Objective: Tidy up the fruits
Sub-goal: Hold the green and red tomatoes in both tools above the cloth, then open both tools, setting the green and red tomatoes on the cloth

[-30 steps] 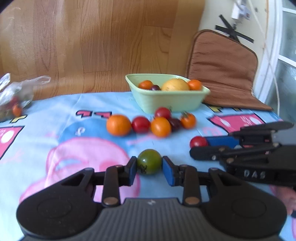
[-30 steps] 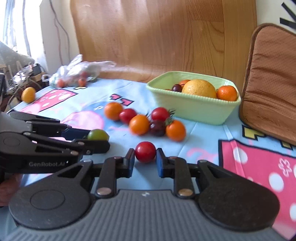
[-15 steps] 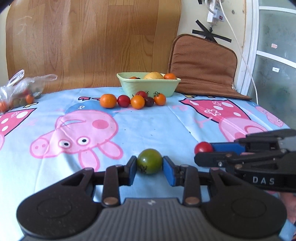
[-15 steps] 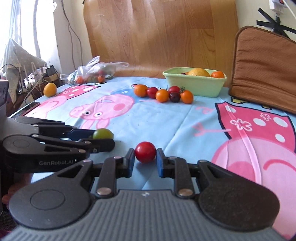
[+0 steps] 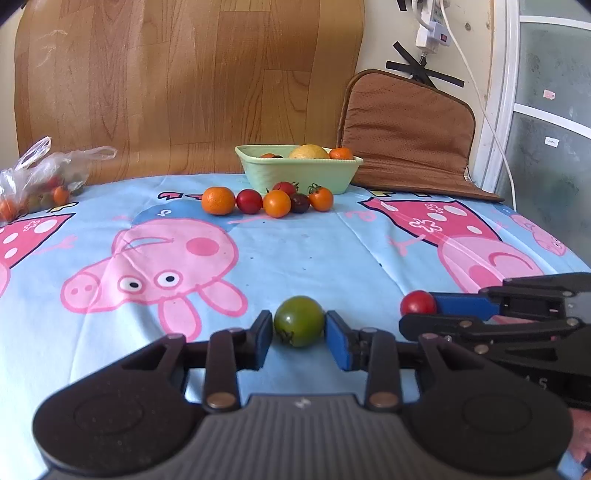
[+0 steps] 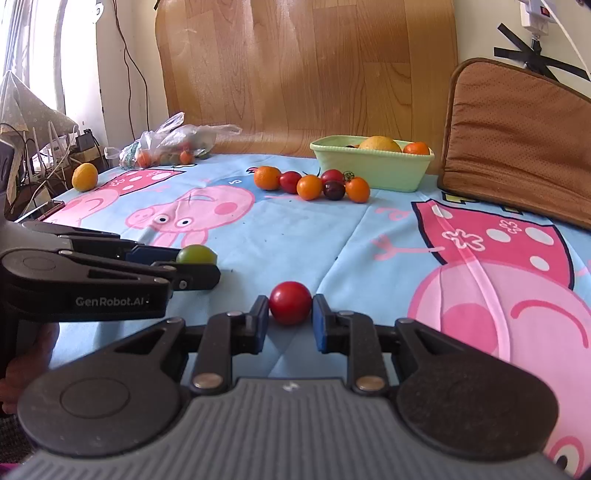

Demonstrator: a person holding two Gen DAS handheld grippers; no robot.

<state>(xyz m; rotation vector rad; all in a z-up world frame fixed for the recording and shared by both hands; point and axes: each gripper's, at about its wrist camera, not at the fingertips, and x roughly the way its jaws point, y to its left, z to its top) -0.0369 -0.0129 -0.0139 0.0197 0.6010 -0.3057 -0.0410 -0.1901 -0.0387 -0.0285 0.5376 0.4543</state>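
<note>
Both tongs have drawn back from the green bowl (image 5: 299,168), the left gripper (image 5: 299,332) clamped on a green tomato (image 5: 299,321), the right gripper (image 6: 290,317) on a red tomato (image 6: 290,302), leaving both unsorted.

I am at a home dining table, under a light blue cartoon-pig tablecloth (image 5: 303,254). A brown padded seat cushion (image 5: 406,129) leans on the wall beside a wood-grain board (image 5: 184,85). A white power strip (image 5: 430,31) hangs taped up, and a clear plastic bag of fruit (image 6: 173,142) sits by tangled cables (image 6: 40,162) at a curtained window (image 6: 33,55).
</note>
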